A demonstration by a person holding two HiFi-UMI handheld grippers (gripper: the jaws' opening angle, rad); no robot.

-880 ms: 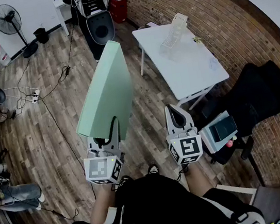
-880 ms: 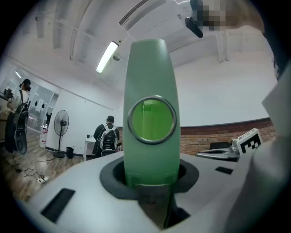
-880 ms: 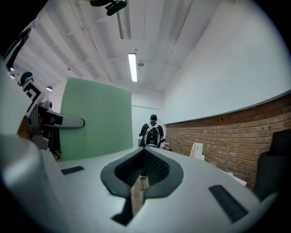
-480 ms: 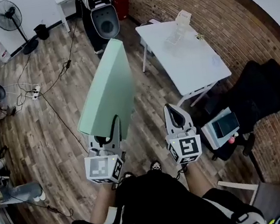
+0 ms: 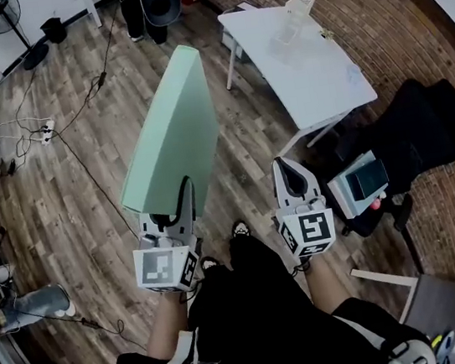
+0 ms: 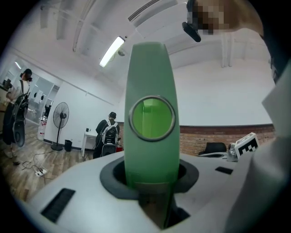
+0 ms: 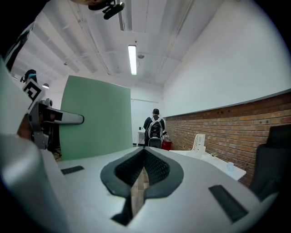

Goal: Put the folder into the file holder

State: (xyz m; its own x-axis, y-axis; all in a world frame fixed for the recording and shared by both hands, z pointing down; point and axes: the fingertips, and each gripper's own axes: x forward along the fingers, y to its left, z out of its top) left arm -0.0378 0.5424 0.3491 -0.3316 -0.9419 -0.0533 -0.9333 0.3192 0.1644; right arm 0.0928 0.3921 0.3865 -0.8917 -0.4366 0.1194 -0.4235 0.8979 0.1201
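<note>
Left gripper (image 5: 182, 194) clamps folder (image 5: 171, 134) upright, likely for carrying to file holder (image 5: 293, 16) on table (image 5: 319, 83); right gripper (image 5: 287, 173) closed, empty.

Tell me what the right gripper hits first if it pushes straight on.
Nothing close, as far as shown: the right gripper aims over open wooden floor, just left of the white rectangular table, toward a distant person wearing a backpack. Depth is unclear.
</note>
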